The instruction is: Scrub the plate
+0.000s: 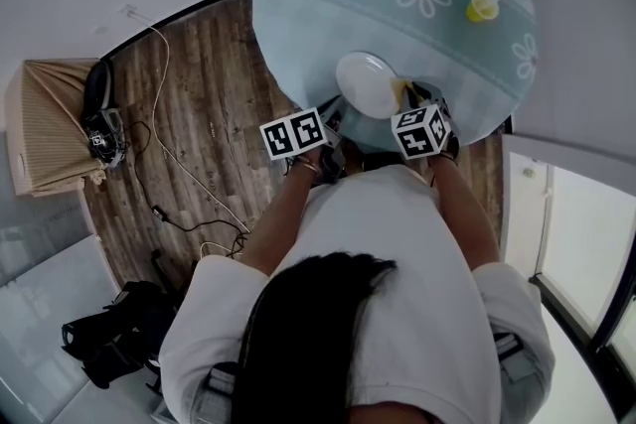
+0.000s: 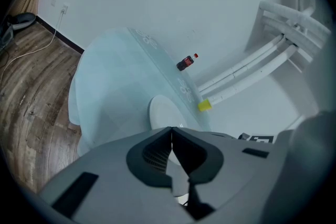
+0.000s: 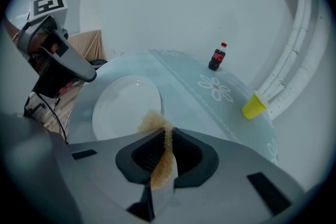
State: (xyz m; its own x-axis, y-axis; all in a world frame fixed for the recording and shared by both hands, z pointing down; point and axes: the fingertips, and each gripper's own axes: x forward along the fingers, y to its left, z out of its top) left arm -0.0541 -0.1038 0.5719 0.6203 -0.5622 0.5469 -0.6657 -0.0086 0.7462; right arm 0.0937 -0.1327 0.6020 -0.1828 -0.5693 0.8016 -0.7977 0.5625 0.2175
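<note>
A white plate (image 1: 366, 82) lies near the front edge of the round table (image 1: 328, 5), which has a pale blue daisy cloth. My right gripper (image 3: 168, 131) is shut on a tan scrub pad (image 3: 155, 124), whose frayed end hangs over the plate's (image 3: 123, 105) near right rim. In the head view the pad (image 1: 400, 92) sits at the plate's right edge, under the right gripper (image 1: 412, 99). My left gripper (image 2: 171, 128) is shut with nothing between its tips. It hovers by the near left side of the plate (image 2: 163, 112). It also shows in the right gripper view, as the left gripper (image 3: 90, 76).
A dark cola bottle (image 3: 217, 56) stands at the table's far edge and a yellow cup (image 3: 254, 106) at its right side. White pipes (image 2: 247, 68) run along the wall behind. On the wood floor to the left lie cables (image 1: 169, 164), a beige cabinet (image 1: 45, 129) and a black bag (image 1: 114, 333).
</note>
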